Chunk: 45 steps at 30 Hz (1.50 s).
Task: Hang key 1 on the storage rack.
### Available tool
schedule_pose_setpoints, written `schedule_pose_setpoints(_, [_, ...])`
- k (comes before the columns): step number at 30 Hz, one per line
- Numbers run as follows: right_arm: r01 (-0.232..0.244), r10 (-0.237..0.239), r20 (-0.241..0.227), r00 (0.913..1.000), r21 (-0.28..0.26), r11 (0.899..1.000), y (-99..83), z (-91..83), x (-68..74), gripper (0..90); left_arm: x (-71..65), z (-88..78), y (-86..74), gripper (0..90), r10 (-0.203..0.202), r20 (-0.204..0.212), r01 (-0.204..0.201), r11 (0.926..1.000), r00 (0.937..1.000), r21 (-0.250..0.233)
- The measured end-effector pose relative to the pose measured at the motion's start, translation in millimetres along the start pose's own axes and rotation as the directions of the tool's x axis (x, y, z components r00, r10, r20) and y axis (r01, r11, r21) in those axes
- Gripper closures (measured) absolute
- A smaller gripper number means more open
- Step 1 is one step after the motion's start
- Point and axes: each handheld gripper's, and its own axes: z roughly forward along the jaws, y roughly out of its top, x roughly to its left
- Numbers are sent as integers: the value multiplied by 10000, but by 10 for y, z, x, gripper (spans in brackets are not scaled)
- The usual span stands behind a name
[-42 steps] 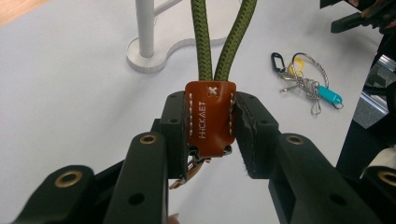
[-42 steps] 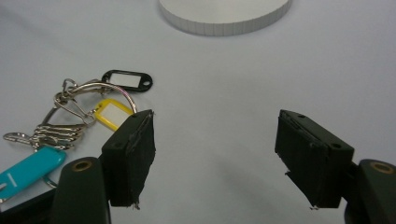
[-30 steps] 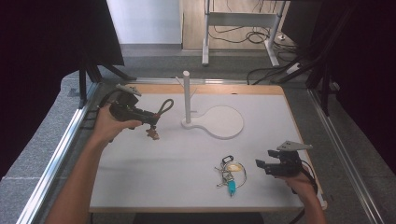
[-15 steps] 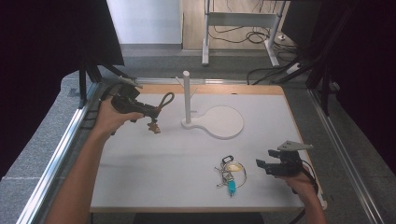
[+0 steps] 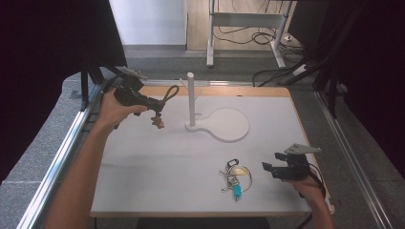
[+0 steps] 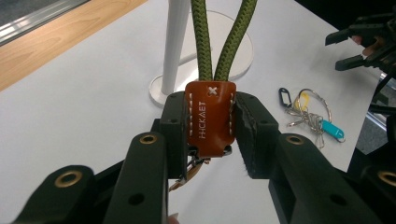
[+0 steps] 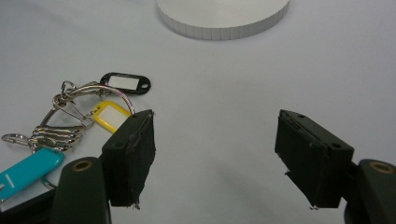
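White table (image 5: pixel 157 162): the left gripper (image 5: pixel 155 106) pinches a brown leather tag (image 6: pixel 209 119) on a green cord loop (image 6: pixel 226 39), apparently off the surface. Right gripper (image 7: pixel 215 140) rests spread beside a key bunch (image 7: pixel 70 128).

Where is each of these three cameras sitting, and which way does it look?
High view: above the table, looking forward and down; both forearms show.
Left gripper view: on the left tool, looking along its jaws, clamped on a leather-tabbed green cord loop.
Right gripper view: on the right tool, jaws open.
All share the key bunch.
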Motion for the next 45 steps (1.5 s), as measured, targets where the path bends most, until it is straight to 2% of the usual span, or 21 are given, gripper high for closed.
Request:
schedule_pose_setpoints(14, [18,-18,-48,10000,20,10000,4,-1,6,286,88,49,166,668,-98,39,98,10000,9999,-3])
schedule_pose_setpoints(20, [18,-18,-66,10000,35,10000,2,16,12,287,174,108,226,668,-204,95,204,9998,9997,9])
schedule_pose_setpoints(25, [47,-47,-56,10000,9,10000,8,24,27,286,293,192,276,668,-521,23,521,9986,9986,12])
schedule_pose_setpoints(30, [25,-25,-55,10000,43,10000,0,28,19,287,343,255,336,668,-568,20,568,9983,9984,117])
schedule_pose_setpoints(43, [47,-47,-8,10000,35,10000,-1,5,25,286,461,283,369,668,-842,-104,844,9962,9964,190])
schedule_pose_setpoints(45, [53,-53,-13,10000,20,10000,-1,6,30,286,481,304,364,668,-945,7,944,9954,9955,139])
